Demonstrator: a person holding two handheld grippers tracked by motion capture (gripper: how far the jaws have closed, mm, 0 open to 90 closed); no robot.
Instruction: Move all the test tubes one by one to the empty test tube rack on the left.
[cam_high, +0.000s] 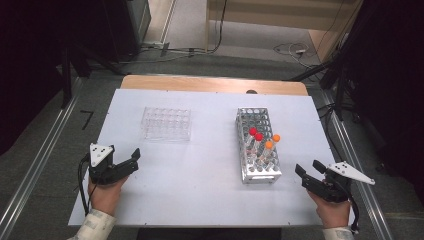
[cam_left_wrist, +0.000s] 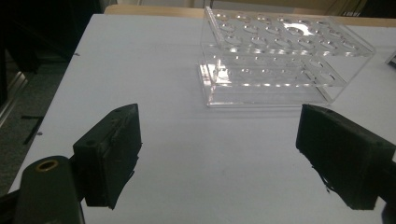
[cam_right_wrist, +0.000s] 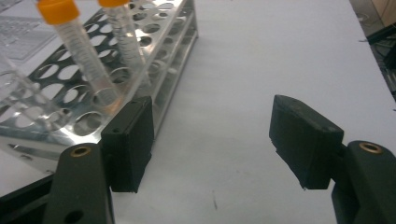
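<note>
Left gripper (cam_high: 131, 159) and right gripper (cam_high: 307, 168), both held with jaws apart and empty, at the table's (cam_high: 200, 190) near corners; capped tubes (cam_high: 265, 142) seated in metal rack (cam_high: 257, 172); clear rack (cam_high: 166, 124) left of it.

right view: metal rack (cam_right_wrist: 154, 51) cut off left | 2 orange caps (cam_right_wrist: 58, 9) clipped at top
</note>
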